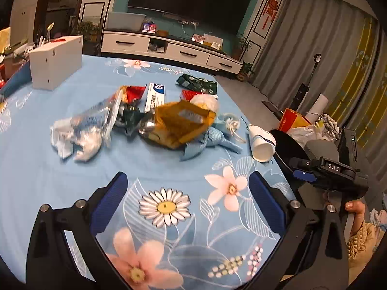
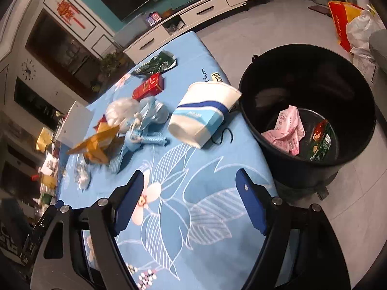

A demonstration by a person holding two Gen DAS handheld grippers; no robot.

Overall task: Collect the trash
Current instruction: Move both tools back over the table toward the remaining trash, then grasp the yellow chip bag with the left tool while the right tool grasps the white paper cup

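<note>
Blue floral table (image 1: 72, 169) — paper cup (image 2: 205, 113) lies sideways, mouth toward both empty, spread tongs (image 2: 191, 200).

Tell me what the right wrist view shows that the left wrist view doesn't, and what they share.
Only the right wrist view looks into the black bin beside the table, where a pink wrapper and a dark green packet lie.

Only the left wrist view shows the toothpaste box, the clear crumpled plastic, and the right gripper from outside, in a hand.

Both show the paper cup on its side near the table edge, the tan wrapper and the blue floral tablecloth. Each view's own fingers stand open and empty.
</note>
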